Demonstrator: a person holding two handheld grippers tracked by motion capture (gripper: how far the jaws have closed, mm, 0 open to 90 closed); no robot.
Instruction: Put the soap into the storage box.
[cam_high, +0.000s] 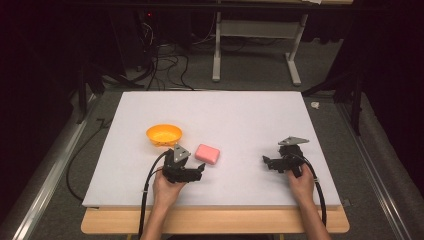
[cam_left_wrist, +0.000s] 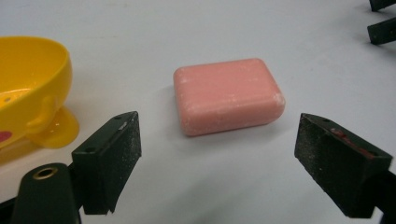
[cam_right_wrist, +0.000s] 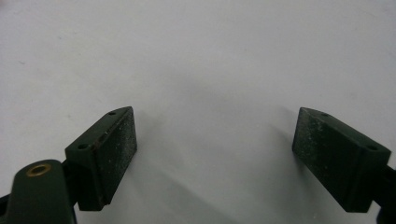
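A pink bar of soap (cam_high: 207, 154) (cam_left_wrist: 227, 95) lies flat on the white table top (cam_high: 240, 115). Just behind and left of it stands a yellow bowl (cam_high: 164, 134) (cam_left_wrist: 25, 88). My left gripper (cam_high: 199, 173) (cam_left_wrist: 217, 161) is open, its jaws wide apart, a short way in front of the soap and pointing at it without touching. My right gripper (cam_high: 267, 162) (cam_right_wrist: 215, 161) is open too, held low over bare table at the right, with nothing between its jaws. Its jaw tips appear at the top right of the left gripper view (cam_left_wrist: 380, 25).
The white board rests on a wooden table whose front edge (cam_high: 215, 220) runs below the hands. Beyond the far edge are grey floor, cables (cam_high: 165, 65) and a white table frame (cam_high: 255, 45). Metal rails (cam_high: 45, 165) flank the board.
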